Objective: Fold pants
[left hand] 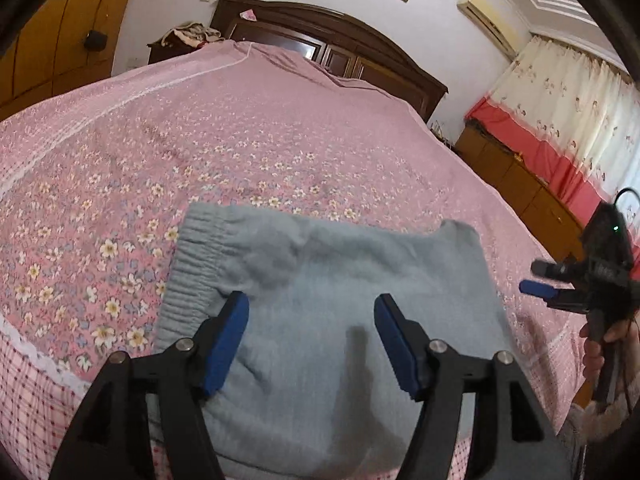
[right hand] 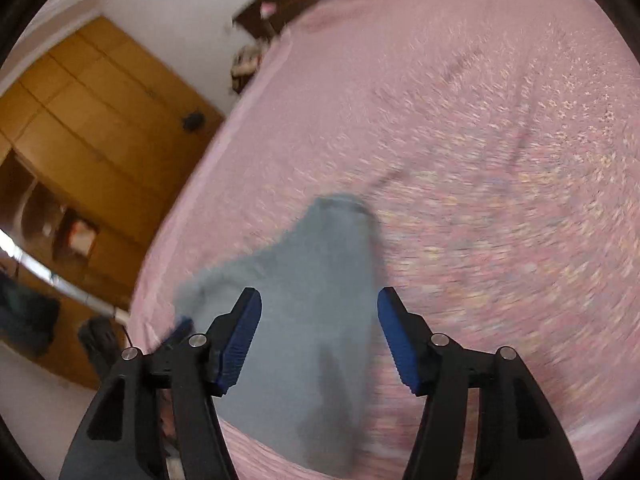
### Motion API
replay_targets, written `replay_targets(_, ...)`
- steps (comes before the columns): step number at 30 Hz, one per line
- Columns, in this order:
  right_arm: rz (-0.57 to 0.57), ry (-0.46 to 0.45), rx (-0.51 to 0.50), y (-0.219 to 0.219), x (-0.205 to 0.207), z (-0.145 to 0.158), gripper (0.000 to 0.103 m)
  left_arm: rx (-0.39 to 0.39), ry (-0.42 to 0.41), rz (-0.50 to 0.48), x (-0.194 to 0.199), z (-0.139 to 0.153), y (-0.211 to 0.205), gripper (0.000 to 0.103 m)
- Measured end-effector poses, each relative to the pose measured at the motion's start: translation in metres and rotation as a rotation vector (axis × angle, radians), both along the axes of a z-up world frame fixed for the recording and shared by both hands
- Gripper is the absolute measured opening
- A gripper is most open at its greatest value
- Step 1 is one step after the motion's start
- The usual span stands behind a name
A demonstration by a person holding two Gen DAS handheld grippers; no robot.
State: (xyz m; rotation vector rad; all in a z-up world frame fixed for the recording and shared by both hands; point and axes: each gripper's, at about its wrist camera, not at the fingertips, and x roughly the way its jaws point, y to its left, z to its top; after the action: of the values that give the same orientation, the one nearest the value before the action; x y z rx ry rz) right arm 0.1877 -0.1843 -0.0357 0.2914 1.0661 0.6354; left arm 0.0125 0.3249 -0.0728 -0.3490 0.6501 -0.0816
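Soft daylight is filtering through the curtains [left hand: 560, 92] at right, lighting the room evenly and dimly. The left wrist view is staying fairly sharp, though fisheye bending is curving the headboard [left hand: 320, 36] and black vignetting is closing the corners. The right wrist view is smearing with motion blur, dissolving the bedspread [right hand: 500, 160] pattern into streaks. Faint shadows are falling on the grey pants [left hand: 340, 280].

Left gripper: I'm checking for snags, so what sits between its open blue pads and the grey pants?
Nothing: in the left wrist view, the left gripper hovers open above the pants.
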Motion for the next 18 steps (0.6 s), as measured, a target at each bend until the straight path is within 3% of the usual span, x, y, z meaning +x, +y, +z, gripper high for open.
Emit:
replay_targets(4, 0.038, 0.068, 0.052, -0.021, 0.006, -0.019, 0.062, 0.072, 0.011, -0.004, 0.003, 0.000, -0.012, 0.072)
replay_targets(7, 0.162, 0.108, 0.108, -0.006, 0.007, -0.038, 0.062, 0.114, 0.014, -0.005, 0.005, -0.001, -0.021, 0.074)
replay_targets(11, 0.187, 0.125, 0.161, 0.010, 0.010, -0.055, 0.062, 0.124, 0.009, 0.006, 0.003, -0.003, -0.025, 0.075)
replay_targets(16, 0.181, 0.053, 0.215, 0.020, 0.023, -0.041, 0.062, 0.106, 0.006, 0.003, 0.005, -0.002, -0.024, 0.076)
replay_targets(18, 0.183, 0.045, 0.189, 0.021, 0.027, -0.038, 0.062, 0.096, 0.006, 0.005, 0.006, -0.001, -0.024, 0.076)
